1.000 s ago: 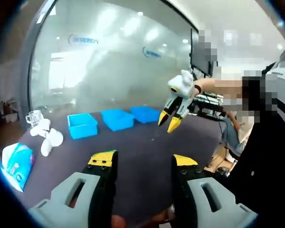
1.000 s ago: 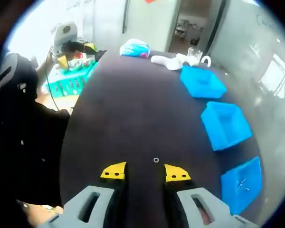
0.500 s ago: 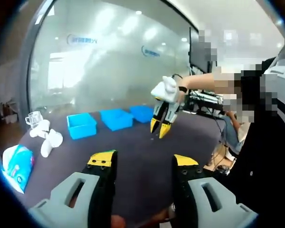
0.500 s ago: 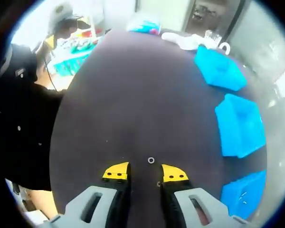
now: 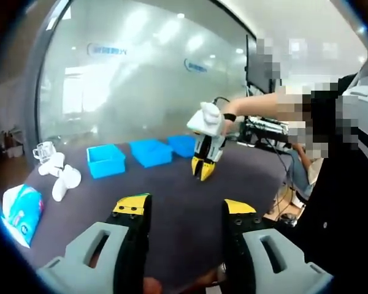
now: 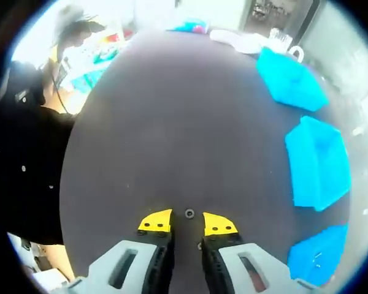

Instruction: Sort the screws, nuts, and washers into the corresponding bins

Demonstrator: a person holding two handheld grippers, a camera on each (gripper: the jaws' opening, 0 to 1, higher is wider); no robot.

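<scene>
While the right hand-held gripper (image 6: 187,223) hovers low over the dark desk (image 6: 172,122), jaws slightly spread, a washer (image 6: 189,213) lies just ahead between the tips. Best centre, descend, then pinch. Left hand-held gripper (image 5: 185,207) spread, idle; blue bins (image 6: 318,160) right.

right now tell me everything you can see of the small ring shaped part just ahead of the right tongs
The small ring-shaped part is a tiny round piece with a hole through it, greyish and metallic-looking; whether washer or nut is too small to tell. It lies flat on the dark table, just beyond the yellow tips of the right tongs, centred on their narrow gap. Nothing grips it, and the blue bins sit well apart.
</scene>
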